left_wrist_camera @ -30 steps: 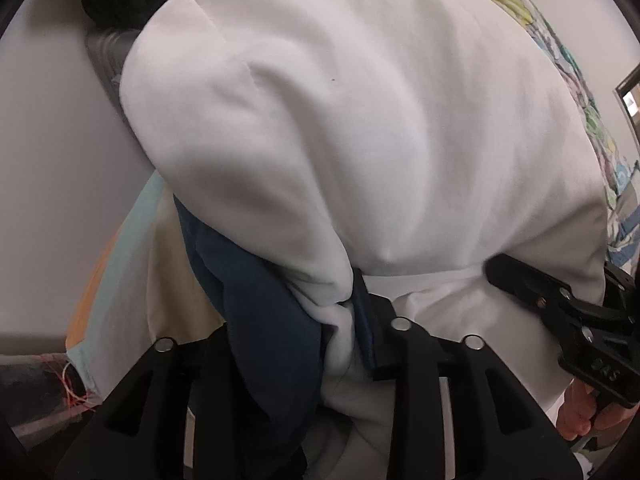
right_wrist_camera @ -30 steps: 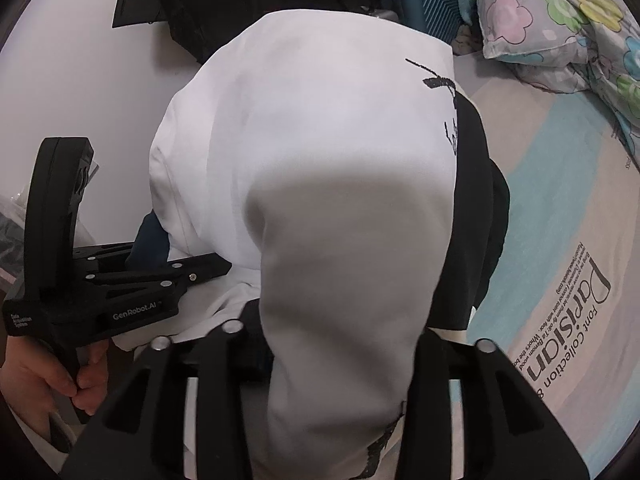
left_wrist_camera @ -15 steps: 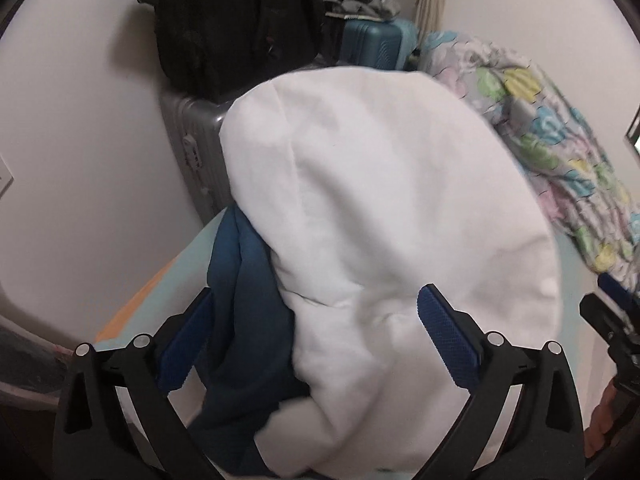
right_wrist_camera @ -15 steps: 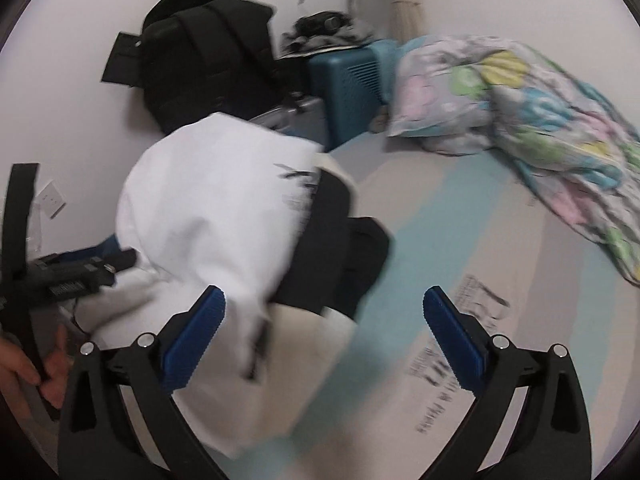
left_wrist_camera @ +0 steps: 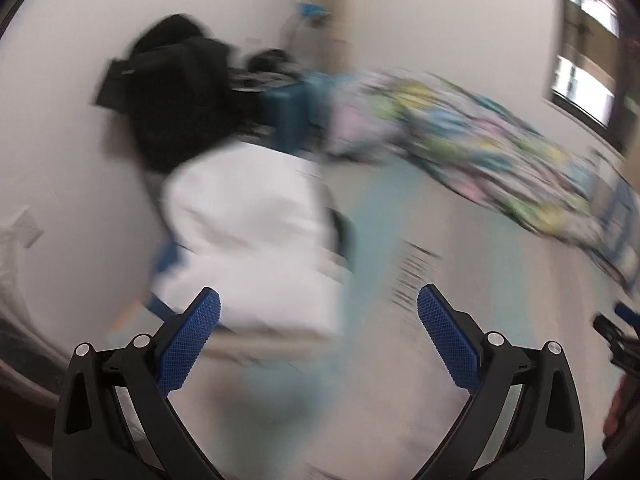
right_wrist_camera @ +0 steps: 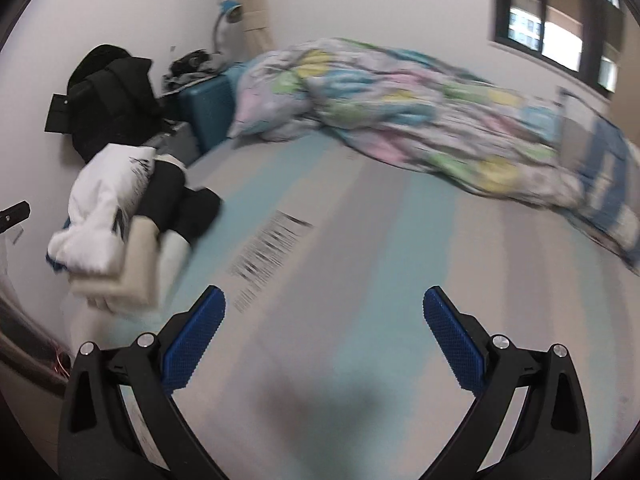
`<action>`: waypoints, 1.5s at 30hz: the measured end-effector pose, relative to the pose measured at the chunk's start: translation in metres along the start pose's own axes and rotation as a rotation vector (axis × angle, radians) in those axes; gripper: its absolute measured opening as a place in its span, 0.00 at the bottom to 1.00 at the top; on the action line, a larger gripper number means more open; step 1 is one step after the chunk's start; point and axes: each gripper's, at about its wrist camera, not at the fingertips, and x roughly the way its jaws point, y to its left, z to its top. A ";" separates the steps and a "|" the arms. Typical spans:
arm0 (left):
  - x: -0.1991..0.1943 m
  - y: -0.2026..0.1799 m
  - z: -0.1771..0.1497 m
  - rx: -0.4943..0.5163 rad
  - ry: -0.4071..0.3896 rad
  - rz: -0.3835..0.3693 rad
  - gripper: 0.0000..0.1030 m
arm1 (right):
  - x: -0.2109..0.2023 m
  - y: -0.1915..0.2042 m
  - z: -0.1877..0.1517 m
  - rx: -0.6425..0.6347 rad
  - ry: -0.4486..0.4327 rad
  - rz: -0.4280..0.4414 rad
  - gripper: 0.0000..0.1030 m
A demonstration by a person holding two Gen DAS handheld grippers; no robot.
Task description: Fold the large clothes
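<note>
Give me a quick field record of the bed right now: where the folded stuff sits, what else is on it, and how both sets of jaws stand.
surface: striped bed sheet with printed lettering
folded pile: white garment on top of the stack, by the wall at the bed's left edge
pile contents: black and cream pieces beside and under the white one; a bit of blue cloth under it
other bedding: floral duvet bunched along the far side
behind pile: black backpack, teal suitcase
left gripper: jaws wide, nothing between
right gripper: jaws wide, nothing between
image quality: left view heavily blurred

Blurred frame. Left gripper (left_wrist_camera: 318, 330) at bottom, jaws wide, nothing btwn them. White folded garment (left_wrist_camera: 248, 236) centre-left on striped bed (left_wrist_camera: 460, 320); floral duvet (left_wrist_camera: 460, 140) upper right; black bag (left_wrist_camera: 172, 104) upper left.
</note>
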 end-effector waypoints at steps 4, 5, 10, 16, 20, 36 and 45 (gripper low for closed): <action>-0.069 -0.106 -0.049 0.092 0.038 -0.123 0.94 | -0.090 -0.073 -0.043 0.031 0.002 -0.110 0.93; -0.088 -0.127 -0.061 0.102 0.031 -0.143 0.94 | -0.119 -0.093 -0.057 0.042 0.003 -0.132 0.93; -0.142 -0.217 -0.117 0.205 0.101 -0.258 0.94 | -0.231 -0.165 -0.113 0.127 0.006 -0.257 0.93; -0.204 -0.257 -0.150 0.309 0.087 -0.229 0.94 | -0.308 -0.210 -0.162 0.229 0.043 -0.319 0.93; -0.226 -0.236 -0.160 0.317 0.044 -0.263 0.94 | -0.321 -0.190 -0.171 0.201 -0.007 -0.295 0.93; -0.317 0.006 -0.191 -0.021 0.029 0.069 0.94 | -0.315 0.065 -0.127 -0.209 -0.075 0.334 0.93; -0.328 0.024 -0.201 -0.094 0.039 0.110 0.94 | -0.329 0.112 -0.136 -0.308 -0.061 0.420 0.93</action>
